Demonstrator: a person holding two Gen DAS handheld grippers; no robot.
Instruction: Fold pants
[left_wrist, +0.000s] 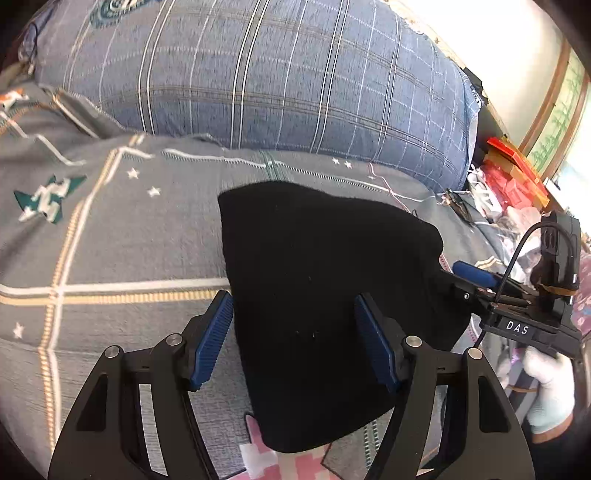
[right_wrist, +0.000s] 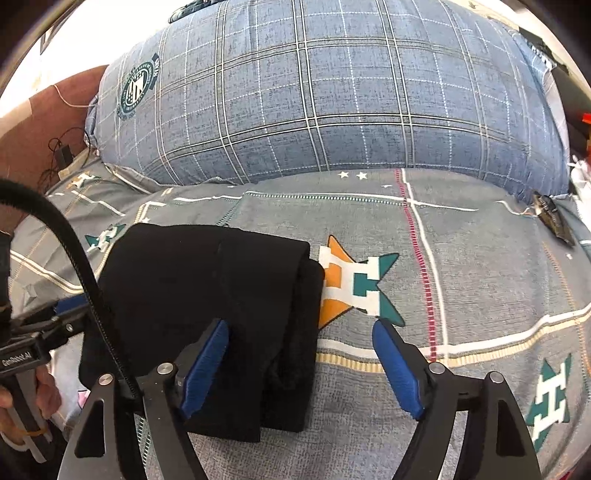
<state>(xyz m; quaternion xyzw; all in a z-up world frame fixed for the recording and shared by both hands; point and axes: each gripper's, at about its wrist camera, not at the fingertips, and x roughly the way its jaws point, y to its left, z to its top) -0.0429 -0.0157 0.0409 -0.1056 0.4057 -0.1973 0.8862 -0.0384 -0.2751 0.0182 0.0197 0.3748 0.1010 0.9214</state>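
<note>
1. Grey patterned bedding (right_wrist: 461, 266) covers the bed that serves as the work surface, with a big blue plaid pillow (right_wrist: 332, 96) lying across its far side.
2. On the near side of that pillow, well clear of it, the black pants (right_wrist: 207, 295) lie on the bedding as a compact folded bundle, with layered edges showing along the side next to the orange and teal star print (right_wrist: 354, 284).
3. The left gripper (left_wrist: 295, 339) hangs over the bundle's near part with its blue pads (left_wrist: 212, 339) spread wide; nothing is clamped between them.
4. The right gripper (right_wrist: 299, 369) is at the bundle's star-side edge, jaws likewise apart and empty; one pad is over the cloth, the other over bare bedding.
5. Judging by its look, the cloth is soft, limp and light, thick once layered, with a matte knit surface that should not slip from ribbed pads.
6. A single layer would sag and unfold, so the better hold seems to be across the whole stacked edge, pinching all layers together near a corner.
7. The fold looks nearly or fully done; what may be left is squaring the offset layers.
</note>
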